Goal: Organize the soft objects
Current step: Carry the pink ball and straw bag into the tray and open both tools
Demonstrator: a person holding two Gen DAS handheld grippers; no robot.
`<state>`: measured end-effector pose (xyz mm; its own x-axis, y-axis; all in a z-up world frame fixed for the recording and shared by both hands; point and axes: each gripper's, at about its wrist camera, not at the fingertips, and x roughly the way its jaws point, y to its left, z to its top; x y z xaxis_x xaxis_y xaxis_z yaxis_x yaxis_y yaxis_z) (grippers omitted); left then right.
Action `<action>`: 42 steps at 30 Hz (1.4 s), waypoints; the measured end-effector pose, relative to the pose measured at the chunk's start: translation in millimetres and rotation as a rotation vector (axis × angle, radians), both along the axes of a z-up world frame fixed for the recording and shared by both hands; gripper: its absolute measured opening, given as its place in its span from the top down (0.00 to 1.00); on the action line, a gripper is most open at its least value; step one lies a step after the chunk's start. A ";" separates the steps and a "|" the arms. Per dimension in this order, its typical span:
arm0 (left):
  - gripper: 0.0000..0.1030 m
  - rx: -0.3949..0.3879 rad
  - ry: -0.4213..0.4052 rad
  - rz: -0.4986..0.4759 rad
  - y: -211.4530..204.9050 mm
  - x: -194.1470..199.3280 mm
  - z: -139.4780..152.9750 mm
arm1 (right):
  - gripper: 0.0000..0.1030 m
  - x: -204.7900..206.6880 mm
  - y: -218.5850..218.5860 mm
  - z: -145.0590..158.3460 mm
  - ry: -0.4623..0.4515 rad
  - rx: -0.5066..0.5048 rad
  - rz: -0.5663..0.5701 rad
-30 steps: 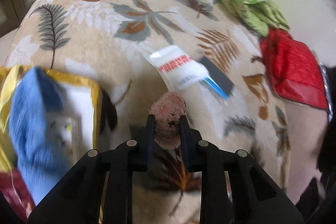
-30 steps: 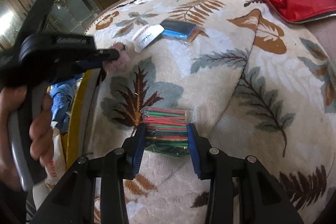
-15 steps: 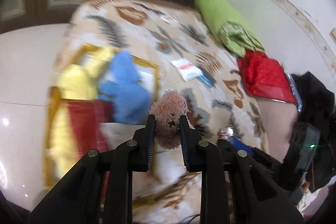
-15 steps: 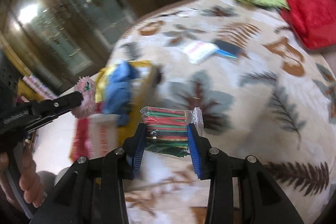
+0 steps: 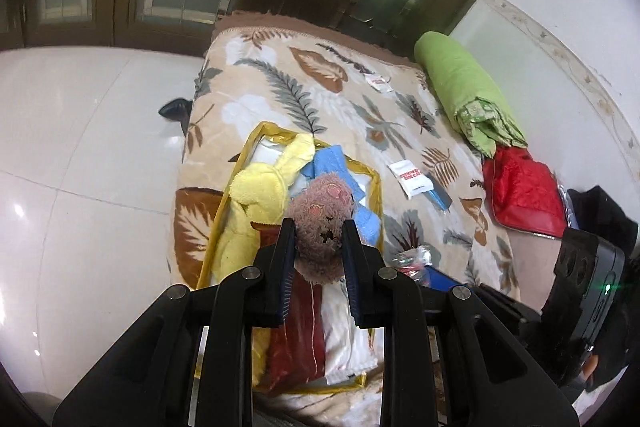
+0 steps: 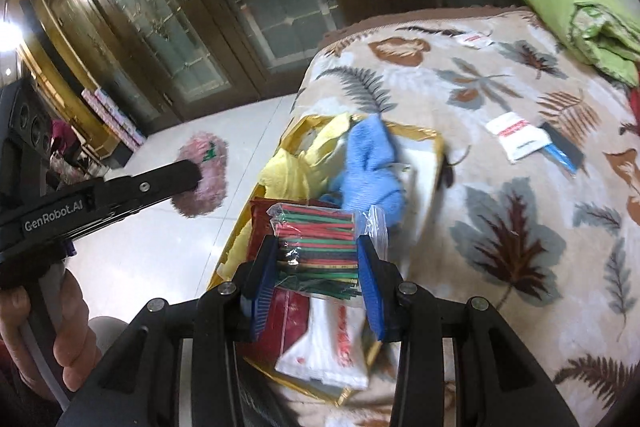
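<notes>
1. Left wrist view: left gripper (image 5: 318,239) at lower centre, clamped on a pink plush toy (image 5: 322,223); both pads press its sides, and the toy sticks up past the fingertips.
2. Behind the toy, mid-frame: a gold-trimmed bag (image 5: 372,187) lying open on the leaf-print blanket (image 5: 280,87). In the bag: a yellow plush rabbit (image 5: 260,195) on the left, a blue plush (image 5: 332,163) beside it, a red packet (image 5: 296,347) and a white packet (image 5: 348,347) lower down.
3. Right of the bag, on the blanket: a white sachet (image 5: 410,177) touching a blue-and-black card (image 5: 440,197). Another small sachet (image 5: 378,83) sits in the upper middle.
4. Right edge: green rolled bedding (image 5: 464,87), with a red quilted pouch (image 5: 524,195) below it.
5. Right wrist view: right gripper (image 6: 318,259) at lower centre, gripping a clear bag of red, green and black sticks (image 6: 316,247) between blue pads, above the open bag (image 6: 438,143).
6. Same view, left side: the left gripper (image 6: 192,177) comes in from the left edge with the pink toy (image 6: 202,179) at its tip, over white floor tiles (image 6: 160,227). A hand (image 6: 48,327) holds its handle at lower left.
</notes>
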<state>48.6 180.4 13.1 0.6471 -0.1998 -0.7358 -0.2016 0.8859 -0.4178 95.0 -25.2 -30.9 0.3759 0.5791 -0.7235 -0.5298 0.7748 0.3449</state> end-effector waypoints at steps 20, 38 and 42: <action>0.79 -0.042 0.116 -0.065 8.7 82.1 -63.5 | 0.62 30.2 50.2 -50.0 0.028 -0.117 0.054; 0.40 -0.203 0.032 -0.036 19.6 64.8 -60.3 | 0.44 25.1 26.6 -42.2 0.071 0.038 0.038; 0.40 -0.168 -0.026 -0.031 3.1 41.2 -37.0 | 0.44 12.3 0.4 -24.9 0.050 0.093 0.030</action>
<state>89.8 183.5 -23.9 0.6570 -0.3385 -0.6736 -0.1624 0.8090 -0.5650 107.2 -24.8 -55.8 0.3219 0.6551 -0.6835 -0.5323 0.7222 0.4416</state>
